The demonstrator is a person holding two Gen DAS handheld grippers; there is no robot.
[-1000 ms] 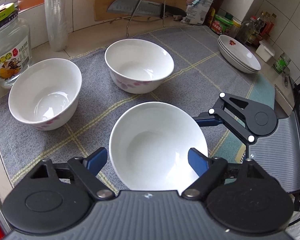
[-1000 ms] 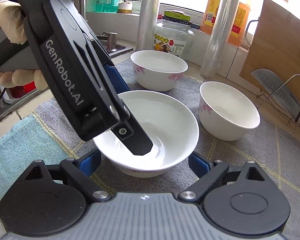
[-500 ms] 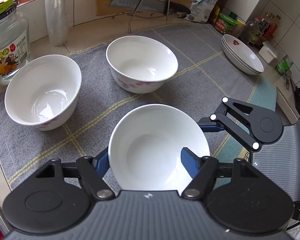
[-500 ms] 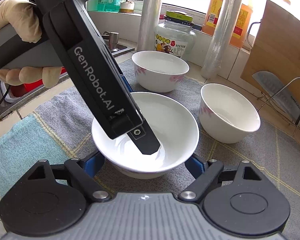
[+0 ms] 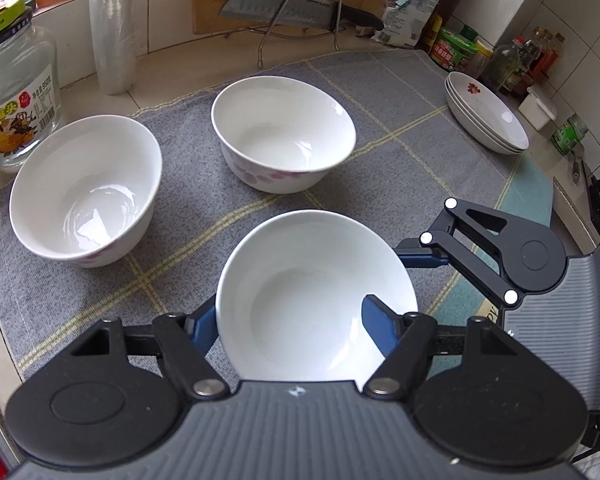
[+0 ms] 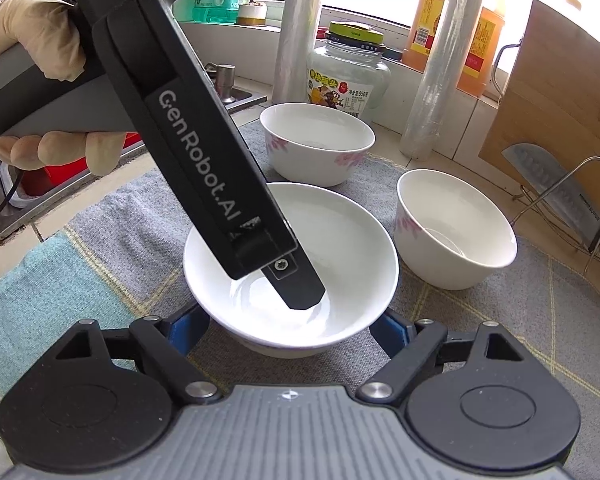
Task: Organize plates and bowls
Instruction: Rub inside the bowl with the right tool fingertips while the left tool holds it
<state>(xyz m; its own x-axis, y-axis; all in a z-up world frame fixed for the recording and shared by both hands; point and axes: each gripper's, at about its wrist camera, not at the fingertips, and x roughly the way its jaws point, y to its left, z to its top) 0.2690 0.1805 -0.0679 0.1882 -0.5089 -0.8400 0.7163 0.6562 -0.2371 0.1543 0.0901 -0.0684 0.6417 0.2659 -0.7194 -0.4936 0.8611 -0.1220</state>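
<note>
Left gripper [image 5: 292, 320] low in its own view, clamped on the near bowl [image 5: 312, 280]: one blue pad outside the left wall, the other inside the hollow on the right. Same thing seen from the right wrist, with a black finger [image 6: 296, 284] slanting down from the upper left into the bowl, tip near the floor of it. Gloved hand [image 6: 32, 40] wrapped round the handle, upper left of that frame.

Right gripper [image 6: 290, 328] along the bottom edge of its own view, pads set either side of the same bowl, low on its wall and snug against it, as far as can be seen. Pad tips partly hidden behind the bowl's curve. From the left wrist, one blue finger meeting the bowl's right side.

Bowl sitting on the grey checked cloth [image 5: 380, 140], centre-bottom of both frames. Two more bowls on the cloth and well apart from it: left bowl [image 5: 84, 188] at middle left, middle bowl [image 5: 284, 132] above centre, both upright with pink flowers on the sides. Stack of plates [image 5: 488, 120] at upper right, on the cloth's far edge. Glass jar [image 5: 16, 92] at far left, knife [image 5: 284, 8] on a wire rack along the top.
</note>
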